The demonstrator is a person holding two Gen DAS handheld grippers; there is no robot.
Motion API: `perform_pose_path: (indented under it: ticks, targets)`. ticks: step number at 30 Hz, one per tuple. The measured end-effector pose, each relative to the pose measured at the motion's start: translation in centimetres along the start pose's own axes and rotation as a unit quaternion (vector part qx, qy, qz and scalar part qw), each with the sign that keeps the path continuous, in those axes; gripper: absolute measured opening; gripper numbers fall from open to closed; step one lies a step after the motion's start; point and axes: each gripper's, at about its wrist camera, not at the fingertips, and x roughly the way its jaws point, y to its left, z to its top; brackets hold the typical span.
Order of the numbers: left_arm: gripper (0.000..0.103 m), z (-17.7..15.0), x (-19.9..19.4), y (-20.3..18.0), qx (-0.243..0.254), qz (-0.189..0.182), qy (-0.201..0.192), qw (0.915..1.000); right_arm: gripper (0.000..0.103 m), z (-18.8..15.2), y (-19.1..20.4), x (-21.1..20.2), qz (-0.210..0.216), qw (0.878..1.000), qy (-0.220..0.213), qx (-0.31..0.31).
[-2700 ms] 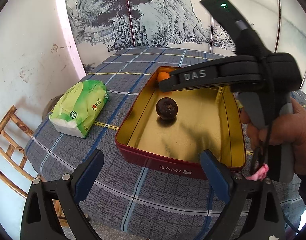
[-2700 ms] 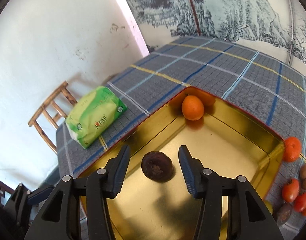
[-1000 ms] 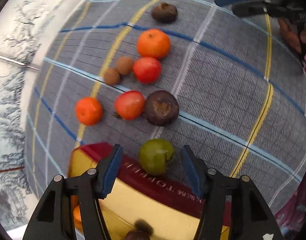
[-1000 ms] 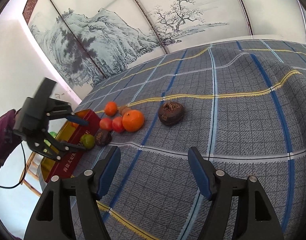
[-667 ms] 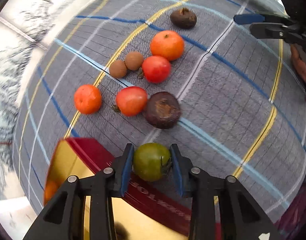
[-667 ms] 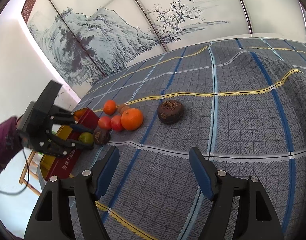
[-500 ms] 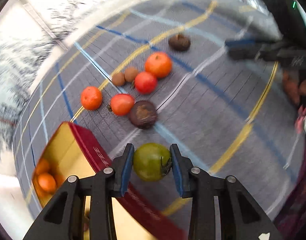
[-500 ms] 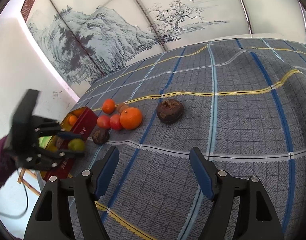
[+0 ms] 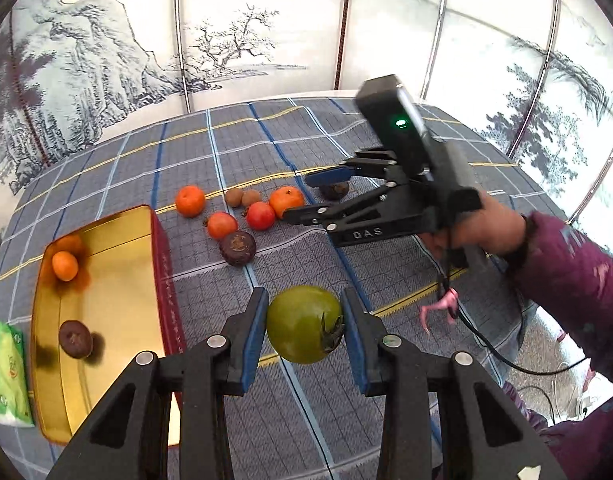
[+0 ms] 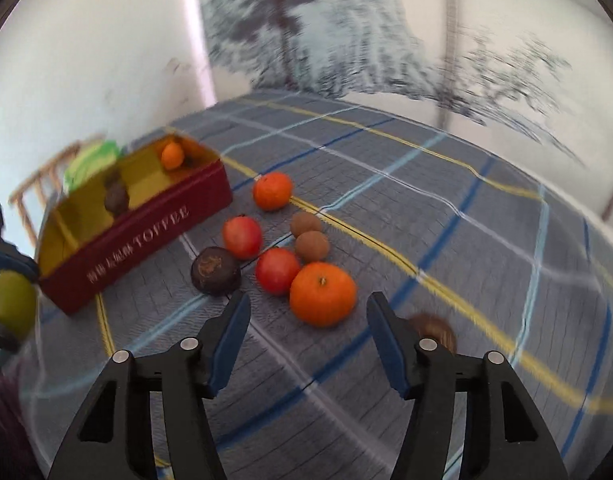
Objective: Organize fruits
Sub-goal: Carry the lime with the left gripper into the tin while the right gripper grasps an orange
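Left fingers (image 9: 253,332) clamp green tomato (image 9: 303,323), held clear of cloth (image 9: 386,280) just right of tin (image 9: 162,264). Left gripper (image 9: 303,326) points down. Right gripper (image 10: 308,340) partly open, jaws have just been closing, nothing between them; hovers near orange (image 10: 322,294). Tin holds small orange (image 9: 65,265) and dark fruit (image 9: 75,339). Red tomatoes (image 10: 277,270), brown fruits (image 10: 311,246) lie clustered on cloth beside tin.

On my right wrist view the painted screen (image 10: 386,40) smears with blur, a brown fruit (image 10: 436,326) hides partly behind the tongs, and the green tomato (image 10: 10,300) is clipped at the edge
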Motion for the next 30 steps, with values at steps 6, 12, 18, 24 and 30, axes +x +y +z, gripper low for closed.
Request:
perform_pose_path:
  ticks: [6, 12, 18, 24, 30]
  targets:
    - [0.033, -0.4, -0.5, 0.0, -0.003, 0.01, -0.007, 0.9999, 0.053, 0.7, -0.4, 3.3, 0.014, 0.997, 0.054, -0.06]
    - [0.033, -0.9, -0.6, 0.4, -0.02, 0.013, -0.013, 0.9996, 0.042, 0.2, -0.6, 3.0, 0.023, 0.998, 0.051, -0.023]
    - [0.033, -1.7, -1.9, 2.0, -0.068, 0.014, -0.04, 0.9968, 0.042, -2.8, 2.5, -1.4, 0.024, 0.998, 0.005, 0.06]
    - [0.033, -2.9, -3.6, 4.1, -0.101, 0.044, -0.056, 0.9923, 0.042, -4.5, 3.1, -2.1, -0.01, 0.993, -0.003, 0.121]
    - [0.033, -5.1, -4.5, 7.9, -0.136, 0.099, -0.061, 0.9838, 0.042, -4.9, 2.8, -2.8, -0.031, 0.99, -0.011, 0.138]
